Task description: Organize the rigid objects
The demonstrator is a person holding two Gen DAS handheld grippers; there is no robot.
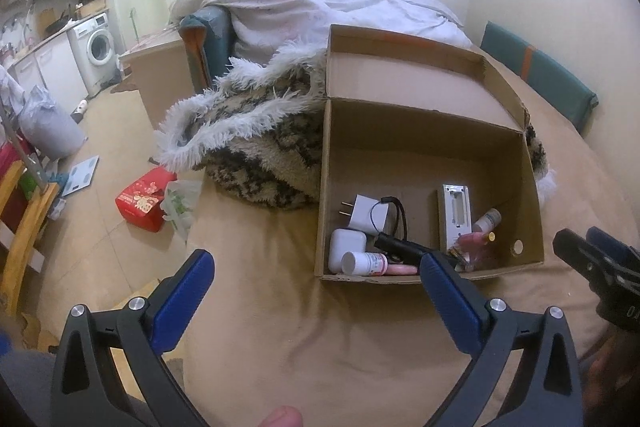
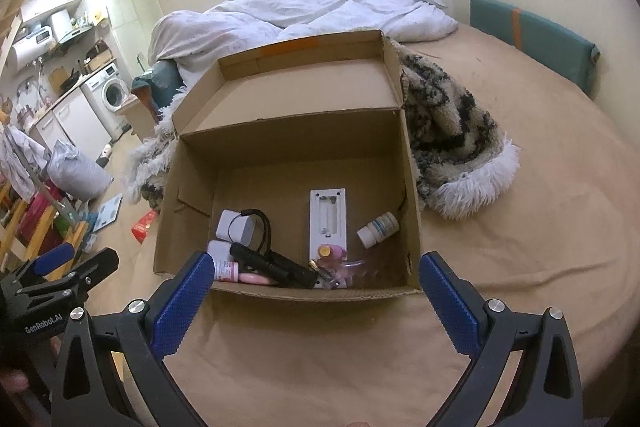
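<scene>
The left hand-held gripper points forward and downward over the tan bed sheet, its blue fingers spread wide with nothing between them; the right fingertip overlaps the near left corner of the cardboard box in this view (whether it touches the rim I cannot tell). A fingertip of the person shows at the bottom edge of the left wrist view.

The box sits open on the bed, lid flap folded back against a shaggy patterned blanket. The rigid objects lie inside it, crowded toward the near wall. From left to right in the right wrist view: a white charger with a black cord, a white pill bottle with a pink label, a black flashlight lying diagonally, a white remote control face down with its battery bay uncovered, a small pink bottle, and a second white pill bottle on its side near the right wall. A white earbud case shows in the left wrist view.

The right hand-held gripper is tilted down the same way, centred on the box's near wall, jaws wide apart and holding nothing.
</scene>
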